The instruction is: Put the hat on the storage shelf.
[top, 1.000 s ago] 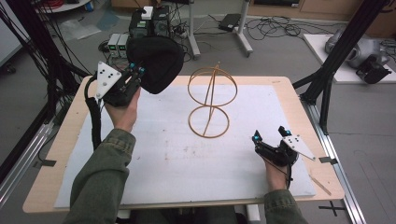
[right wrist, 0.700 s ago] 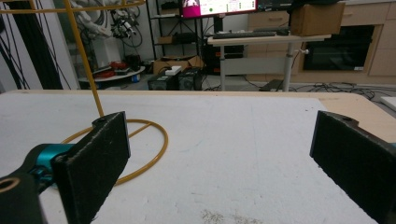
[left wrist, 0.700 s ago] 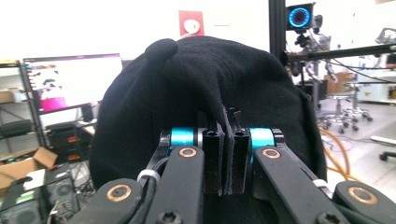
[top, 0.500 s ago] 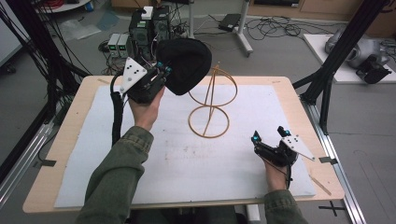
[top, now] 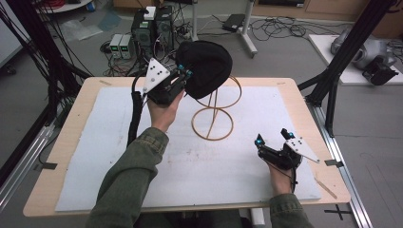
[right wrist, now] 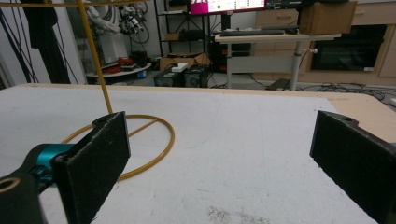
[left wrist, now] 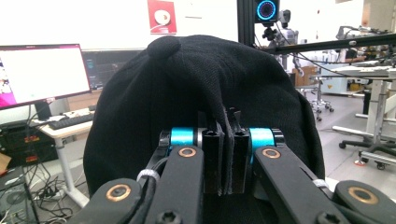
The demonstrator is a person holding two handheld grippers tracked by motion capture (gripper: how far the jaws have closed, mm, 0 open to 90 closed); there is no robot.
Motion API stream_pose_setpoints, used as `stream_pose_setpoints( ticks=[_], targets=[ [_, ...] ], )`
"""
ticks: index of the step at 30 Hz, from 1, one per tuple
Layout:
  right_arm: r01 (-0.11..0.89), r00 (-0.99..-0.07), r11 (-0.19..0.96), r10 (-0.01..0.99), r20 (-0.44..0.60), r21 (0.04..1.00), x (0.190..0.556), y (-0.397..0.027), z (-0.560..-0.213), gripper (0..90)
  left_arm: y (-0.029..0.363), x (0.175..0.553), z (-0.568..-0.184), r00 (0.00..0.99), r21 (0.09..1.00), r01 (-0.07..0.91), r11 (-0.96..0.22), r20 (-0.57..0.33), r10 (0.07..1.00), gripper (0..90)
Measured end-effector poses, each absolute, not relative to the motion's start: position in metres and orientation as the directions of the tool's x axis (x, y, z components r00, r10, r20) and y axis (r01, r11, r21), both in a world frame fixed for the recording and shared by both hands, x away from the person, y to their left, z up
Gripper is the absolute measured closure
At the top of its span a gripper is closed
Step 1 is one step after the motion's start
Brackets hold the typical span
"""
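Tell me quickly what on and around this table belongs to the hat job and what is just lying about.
In the job:
- black hat, pinched in the left gripper
- gold wire stand
- right gripper, open, low over the white mat

Lying about:
- computer towers on the floor
- cables behind the table

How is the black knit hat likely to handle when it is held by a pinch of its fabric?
Probably floppy: the black knit hat bunches into folds where the left gripper pinches it. Likely light, since one small pinch carries it above the wire stand. The knit looks grippy rather than slippery.
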State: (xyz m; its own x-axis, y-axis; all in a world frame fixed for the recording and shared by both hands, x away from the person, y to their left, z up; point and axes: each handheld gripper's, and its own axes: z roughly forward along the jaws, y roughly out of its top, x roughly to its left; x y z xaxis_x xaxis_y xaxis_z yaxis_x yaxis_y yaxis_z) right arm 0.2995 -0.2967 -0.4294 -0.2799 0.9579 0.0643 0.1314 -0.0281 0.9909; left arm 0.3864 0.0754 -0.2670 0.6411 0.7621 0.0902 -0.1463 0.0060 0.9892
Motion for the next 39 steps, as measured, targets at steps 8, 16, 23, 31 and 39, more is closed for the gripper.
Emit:
stream_pose_setpoints(
  ticks=[8,16,23,31,39],
  targets=[
    [0.137,-0.292,-0.021,0.954,0.061,0.99,0.301,-0.296,-0.43,4.0,0.067,0.395,-0.262,0.662,0.993,-0.121,0.002,0.079,0.745,87.6],
    [0.134,-0.295,-0.024,0.954,0.063,0.991,0.301,-0.297,-0.43,4.0,0.05,0.401,-0.255,0.714,0.994,-0.092,-0.066,0.112,0.691,87.5],
    [0.14,-0.293,-0.031,0.953,0.071,0.99,0.3,-0.298,-0.429,4.0,0.043,0.408,-0.252,0.745,0.992,-0.054,-0.116,0.117,0.656,87.3],
    [0.14,-0.296,-0.028,0.953,0.069,0.99,0.3,-0.298,-0.429,4.0,0.046,0.419,-0.25,0.791,0.981,0.059,-0.186,0.068,0.608,85.7],
    [0.135,-0.298,-0.023,0.952,0.063,0.991,0.3,-0.298,-0.43,4.0,0.044,0.418,-0.253,0.801,0.976,0.069,-0.207,0.07,0.594,83.3]
  ],
)
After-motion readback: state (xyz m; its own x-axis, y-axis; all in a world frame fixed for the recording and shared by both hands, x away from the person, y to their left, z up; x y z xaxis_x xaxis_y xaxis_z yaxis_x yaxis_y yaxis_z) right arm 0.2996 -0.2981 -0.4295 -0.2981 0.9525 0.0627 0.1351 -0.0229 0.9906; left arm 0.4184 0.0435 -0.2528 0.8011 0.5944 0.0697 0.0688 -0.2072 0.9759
